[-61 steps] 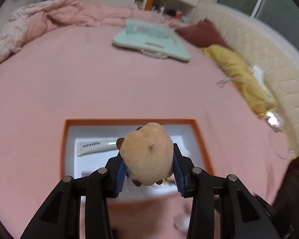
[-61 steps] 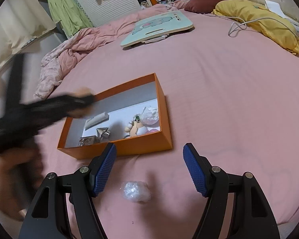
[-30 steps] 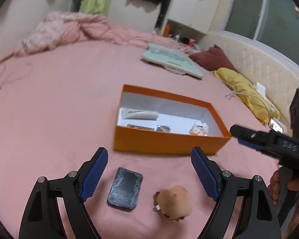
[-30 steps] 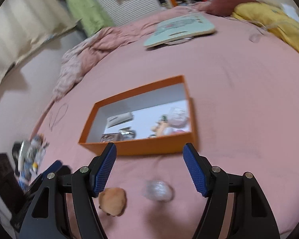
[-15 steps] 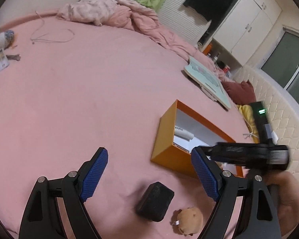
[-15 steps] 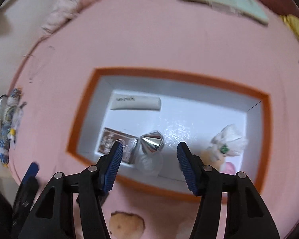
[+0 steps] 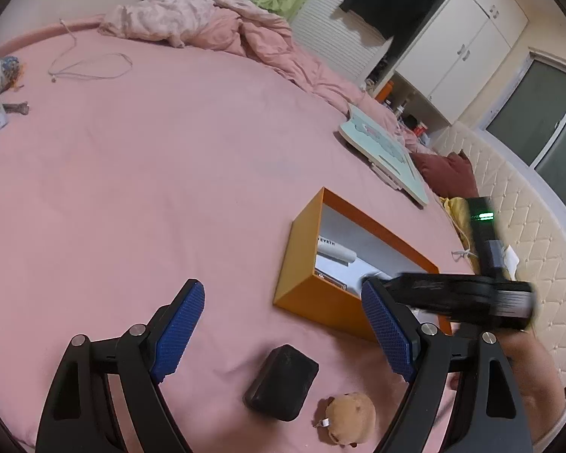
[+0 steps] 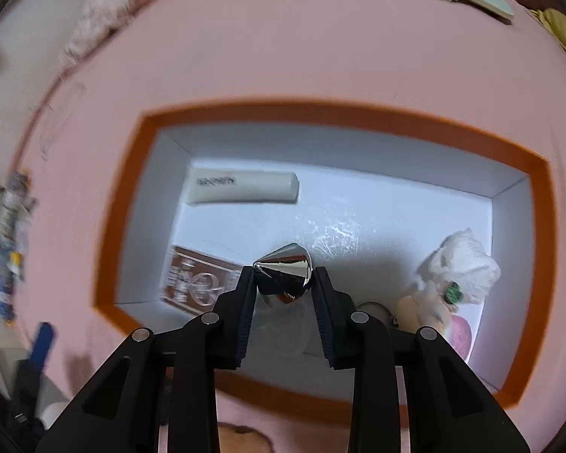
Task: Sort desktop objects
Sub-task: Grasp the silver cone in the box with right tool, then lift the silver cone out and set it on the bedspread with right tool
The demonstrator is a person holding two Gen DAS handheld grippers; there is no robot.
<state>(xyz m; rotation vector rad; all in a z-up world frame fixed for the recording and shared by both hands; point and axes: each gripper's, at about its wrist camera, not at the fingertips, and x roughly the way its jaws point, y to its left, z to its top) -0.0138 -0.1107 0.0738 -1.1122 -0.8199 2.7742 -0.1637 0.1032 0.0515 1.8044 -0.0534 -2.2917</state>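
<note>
1. Here, the orange box (image 8: 120,241) lies on the pink bed (image 7: 139,173), with wide bare sheet from 9 to 12 o'clock of it in the left wrist view.
2. Just off the box's near wall, at about 6 o'clock, a black case (image 7: 281,379) and a tan plush (image 7: 349,417) lie on the sheet, near each other but apart.
3. The left gripper (image 7: 283,334) hovers over those two, fingers (image 7: 177,330) wide with nothing between them.
4. The right gripper (image 8: 283,277) points steeply down into the box; its fingers have just been closing and now sit narrow, pressing both sides of a silver cone (image 8: 285,271) near the box's near wall.
5. Inside the box: a white tube (image 8: 245,187) at 11 o'clock of the cone, a brown packet (image 8: 198,277) just beside it at 9 o'clock, and a white-haired doll (image 8: 452,279) by the right wall at 3 o'clock.
6. The middle of the box floor lies bare between tube and doll.
7. A mint board (image 7: 383,156) lies well beyond the box at 1 o'clock.
</note>
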